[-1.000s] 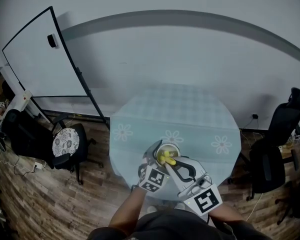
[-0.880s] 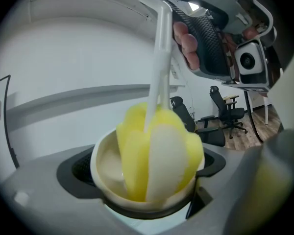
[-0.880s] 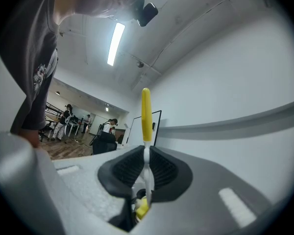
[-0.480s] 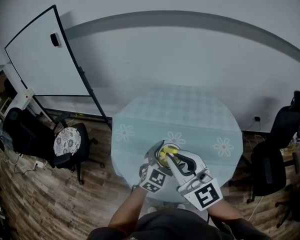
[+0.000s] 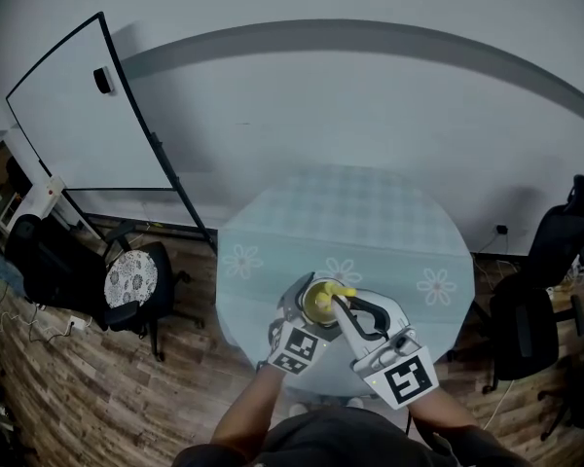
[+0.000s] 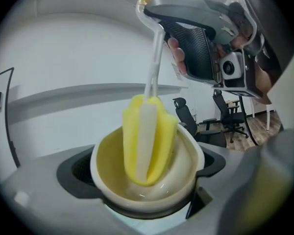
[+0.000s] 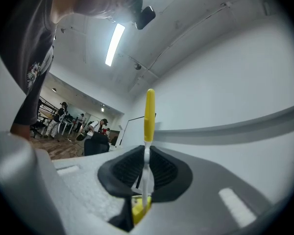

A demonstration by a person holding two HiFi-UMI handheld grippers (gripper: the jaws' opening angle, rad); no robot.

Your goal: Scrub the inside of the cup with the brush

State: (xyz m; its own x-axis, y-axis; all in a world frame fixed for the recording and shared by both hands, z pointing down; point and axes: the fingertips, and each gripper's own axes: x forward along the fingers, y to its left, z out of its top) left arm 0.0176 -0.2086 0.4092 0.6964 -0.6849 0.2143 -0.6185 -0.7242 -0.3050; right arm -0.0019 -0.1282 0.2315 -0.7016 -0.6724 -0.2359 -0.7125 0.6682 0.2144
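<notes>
My left gripper is shut on a cream cup with a yellow inside, held above the near part of the round table. The cup shows in the head view between both grippers. A brush with a yellow sponge head and a clear handle stands head-down inside the cup. My right gripper is shut on the brush handle, whose yellow end points away from the jaws. That gripper comes in from the right, over the cup's rim. The cup's bottom is hidden by the sponge.
The round glass table has flower prints. A whiteboard stands at the left, with a black stool beside it. A black office chair sits at the right. The floor is wood.
The brush handle has swung from pointing toward the near right to standing more upright, and my right gripper has shifted a little with it. The cup and left gripper stay about where they were.
</notes>
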